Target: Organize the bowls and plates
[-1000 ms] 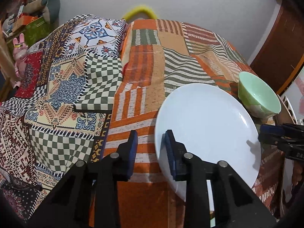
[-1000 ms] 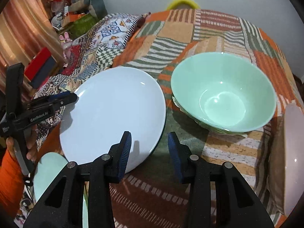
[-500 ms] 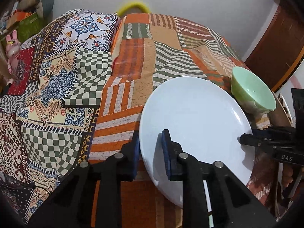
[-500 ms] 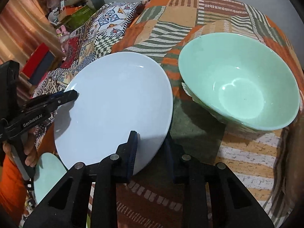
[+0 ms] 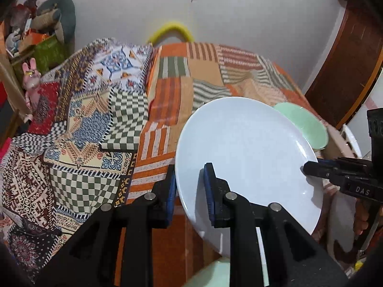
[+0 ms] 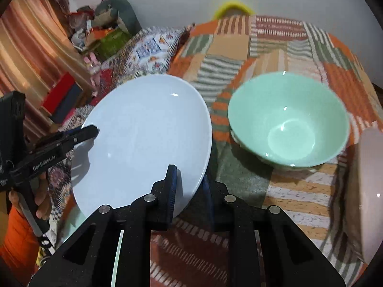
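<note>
I have both grippers on the same white plate point(image 5: 249, 153), one at each side of its rim, and it sits tilted above the patchwork bedspread point(image 5: 172, 100) rather than lying flat on it. On my left wrist view, the left gripper point(image 5: 190, 191) is clamped over the near left edge of the plate, with one blue-padded finger below the rim and the other pressed on the upper face, so it is gripping the plate. The right gripper point(image 5: 311, 167) reaches in from the right of that view and its tip meets the plate's far right rim. On my right wrist view the right gripper point(image 6: 190, 186) pinches the plate's point(image 6: 143, 138) lower right edge, one finger on top and the other under the rim, closed on it. The left gripper point(image 6: 88, 131) shows at the left of that view, its tip on the plate's rim, and the person's hand point(image 6: 40, 201) wraps its handle. The mint green bowl point(image 6: 289, 119) rests upright on the orange striped part of the bedspread point(image 6: 296, 191), just beside the plate's right edge; whether they touch I cannot tell. A pale dish edge point(image 6: 368, 181) cuts in at the far right, blurred. A second pale green piece point(image 6: 71, 224) peeks out under the plate at lower left
</note>
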Demonstrator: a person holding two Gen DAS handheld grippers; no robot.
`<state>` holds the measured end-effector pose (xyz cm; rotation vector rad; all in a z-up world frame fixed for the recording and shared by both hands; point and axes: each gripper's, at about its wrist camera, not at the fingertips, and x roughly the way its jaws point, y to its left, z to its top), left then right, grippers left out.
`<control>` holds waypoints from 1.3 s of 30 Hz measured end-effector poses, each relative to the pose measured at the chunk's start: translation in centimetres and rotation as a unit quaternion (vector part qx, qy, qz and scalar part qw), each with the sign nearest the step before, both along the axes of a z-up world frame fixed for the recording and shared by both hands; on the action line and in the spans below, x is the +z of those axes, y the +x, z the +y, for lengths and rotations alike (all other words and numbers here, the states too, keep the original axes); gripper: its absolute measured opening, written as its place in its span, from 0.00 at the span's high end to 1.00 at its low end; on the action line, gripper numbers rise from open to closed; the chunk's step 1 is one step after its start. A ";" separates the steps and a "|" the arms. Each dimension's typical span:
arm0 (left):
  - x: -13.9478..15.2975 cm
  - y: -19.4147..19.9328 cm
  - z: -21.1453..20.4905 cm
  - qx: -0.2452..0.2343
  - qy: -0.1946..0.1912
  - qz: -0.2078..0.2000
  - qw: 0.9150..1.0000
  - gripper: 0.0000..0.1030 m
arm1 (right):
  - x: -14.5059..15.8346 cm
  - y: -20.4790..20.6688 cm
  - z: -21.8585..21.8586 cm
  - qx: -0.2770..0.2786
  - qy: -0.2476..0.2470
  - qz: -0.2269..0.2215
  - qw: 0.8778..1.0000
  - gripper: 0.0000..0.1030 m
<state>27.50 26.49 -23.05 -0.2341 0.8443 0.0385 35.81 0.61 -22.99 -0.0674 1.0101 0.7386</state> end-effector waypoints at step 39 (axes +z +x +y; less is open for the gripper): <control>8.4 -13.1 -20.6 -0.071 0.017 -0.032 0.997 0.79 | 5.8 -13.6 -20.5 -0.070 0.060 -0.062 0.994 0.82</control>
